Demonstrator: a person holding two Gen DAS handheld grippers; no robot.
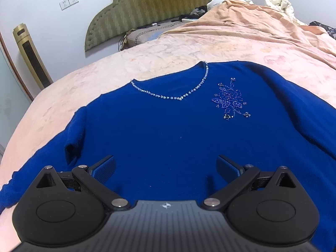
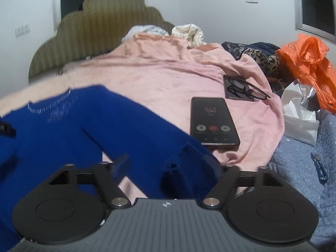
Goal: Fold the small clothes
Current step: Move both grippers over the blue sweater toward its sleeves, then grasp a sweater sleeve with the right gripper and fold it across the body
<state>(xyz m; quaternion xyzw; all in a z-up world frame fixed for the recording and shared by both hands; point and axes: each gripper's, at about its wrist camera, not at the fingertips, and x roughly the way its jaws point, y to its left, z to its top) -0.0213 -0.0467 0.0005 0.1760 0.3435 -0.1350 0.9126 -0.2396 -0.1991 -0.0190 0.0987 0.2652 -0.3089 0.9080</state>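
Note:
A royal blue sweater (image 1: 168, 126) with a beaded neckline and a beaded flower lies face up, spread flat on the pink bedcover (image 1: 147, 63). My left gripper (image 1: 166, 168) is open and empty, hovering over the sweater's lower body. In the right wrist view the sweater (image 2: 52, 134) fills the left, and its right sleeve (image 2: 147, 142) runs down to my right gripper (image 2: 168, 168). That gripper is open, its jaws on either side of the sleeve cuff. The right finger is hidden behind the cuff.
A phone (image 2: 212, 121) with a lit call screen lies on the bedcover just right of the sleeve. Beyond it are a second phone with glasses (image 2: 239, 88), an orange bag (image 2: 308, 63), a white bag (image 2: 300, 113) and a blue blanket (image 2: 304, 178). A green headboard (image 1: 147, 6) stands behind.

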